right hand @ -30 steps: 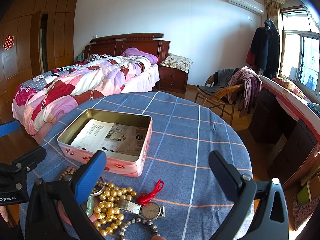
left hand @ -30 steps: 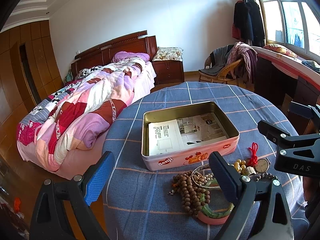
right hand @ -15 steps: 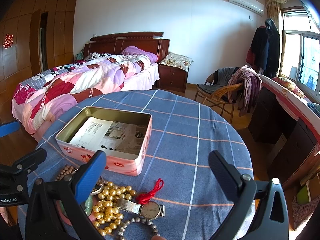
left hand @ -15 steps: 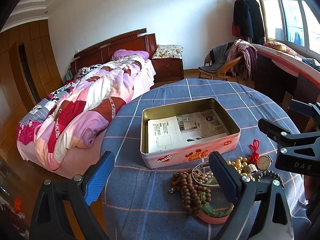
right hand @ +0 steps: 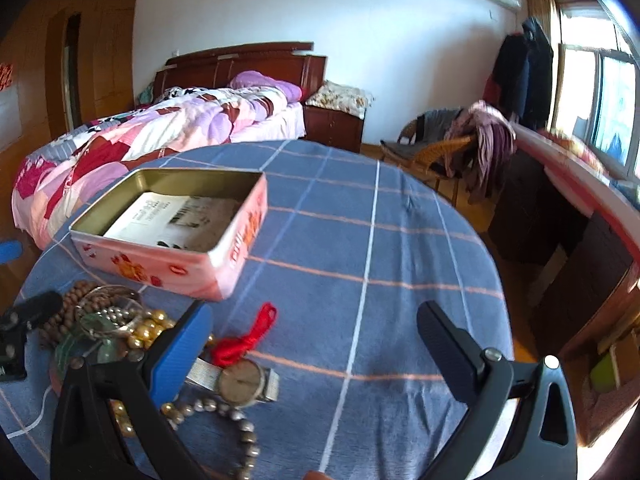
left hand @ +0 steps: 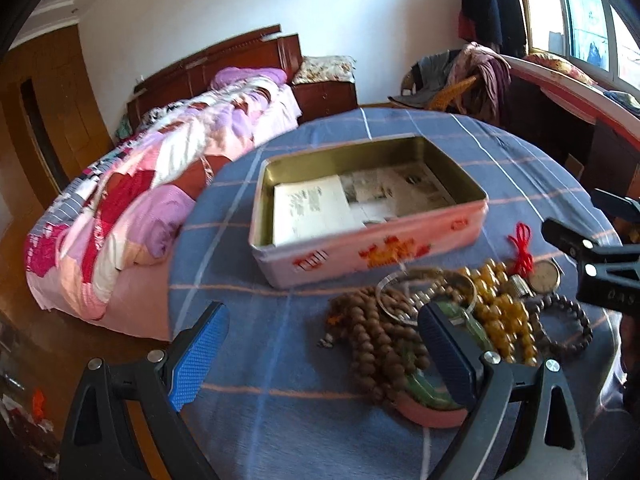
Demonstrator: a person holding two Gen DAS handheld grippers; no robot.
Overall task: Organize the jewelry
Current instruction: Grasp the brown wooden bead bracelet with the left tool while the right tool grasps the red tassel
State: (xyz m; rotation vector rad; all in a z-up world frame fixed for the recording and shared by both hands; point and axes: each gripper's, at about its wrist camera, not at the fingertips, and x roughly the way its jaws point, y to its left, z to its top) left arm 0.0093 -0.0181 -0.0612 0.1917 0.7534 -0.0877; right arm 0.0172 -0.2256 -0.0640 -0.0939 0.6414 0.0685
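1. You have nothing sorted yet, as far as the views show: the pink tin (left hand: 372, 216) holds only printed paper (left hand: 316, 208), and every piece of jewelry lies outside it on the blue checked tablecloth (right hand: 360, 240).

2. Your left gripper (left hand: 320, 344) hangs with its jaws spread wide and nothing between them; its right finger sits over the green bangle (left hand: 428, 392) and the brown wooden bead strand (left hand: 372, 344).

3. Your right gripper (right hand: 312, 336) is likewise wide open and empty, its blue pad just beside the wristwatch (right hand: 240, 380) and the red knotted cord (right hand: 244, 340).

4. The pile lies just in front of the tin's near wall: golden bead strand (left hand: 500, 312), silver bangle (left hand: 424, 292), dark bead bracelet (left hand: 568, 324), all touching or overlapping. Everything there is left to move, so I judge the task to be at its start.

5. Expect tangles; the strands cross each other, so lifting one may drag a neighbour.

6. Mind the table's edge: the pile sits near your side, and the bangle's pink dish (left hand: 428, 416) is close to it.

7. Open room lies to the right of the tin, where the cloth is bare. The two grippers are near each other over the pile, so work one at a time.
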